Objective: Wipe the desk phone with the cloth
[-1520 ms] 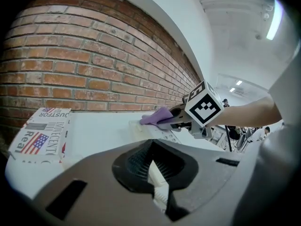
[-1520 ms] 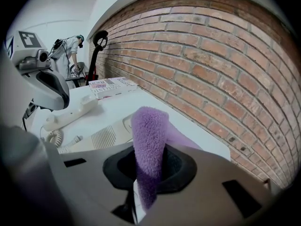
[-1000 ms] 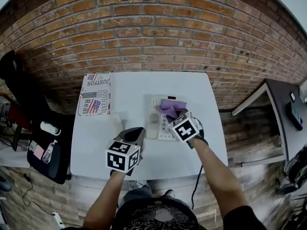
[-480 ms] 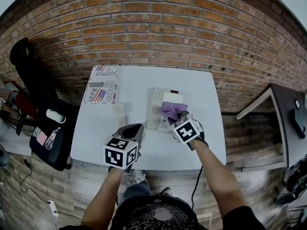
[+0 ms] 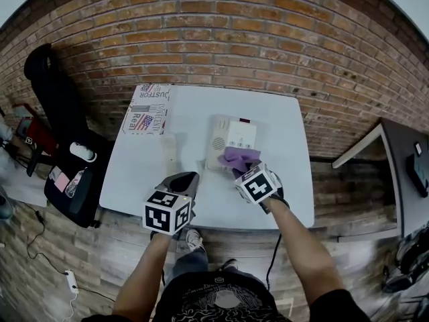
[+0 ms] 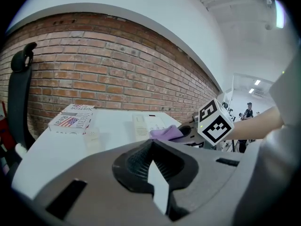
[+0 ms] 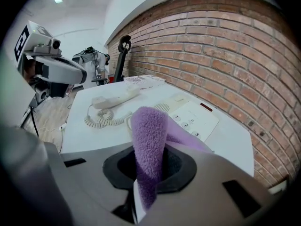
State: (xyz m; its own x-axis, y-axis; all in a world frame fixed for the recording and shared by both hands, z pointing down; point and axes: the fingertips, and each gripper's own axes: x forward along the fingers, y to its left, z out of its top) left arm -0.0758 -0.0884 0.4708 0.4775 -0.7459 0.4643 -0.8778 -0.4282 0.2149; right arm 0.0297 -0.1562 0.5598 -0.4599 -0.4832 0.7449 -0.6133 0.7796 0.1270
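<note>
Pinching a fold of the purple cloth (image 5: pixel 238 157), the right gripper (image 5: pixel 247 173) has its jaws closed tight on the fabric. The loose end hangs over the near edge of the desk phone (image 5: pixel 231 137); I can't tell whether it touches. The phone sits flat in the middle of the white desk (image 5: pixel 194 113), keypad (image 7: pixel 187 120) up. Its handset (image 5: pixel 169 154) is off the cradle and lies just to its left, with the coiled cord (image 7: pixel 104 120) trailing between them. The left gripper (image 5: pixel 181 185) hangs over the near side of the desk, apart from everything, jaws together on nothing.

From where I stand the cloth looks soft, fluffy and light. It flops wherever it isn't pinched, so only the part close to the jaws will press with any force. A hold on a doubled fold, as now, seems right. The phone is likely a light plastic shell, smooth and apt to slide on that slick desk under a sideways rub, and its keypad will give. Steadying the body with the free gripper, by its left edge beside the speaker grille (image 5: pixel 218 141), would seem sensible. The springy cord could drag the handset if snagged.
</note>
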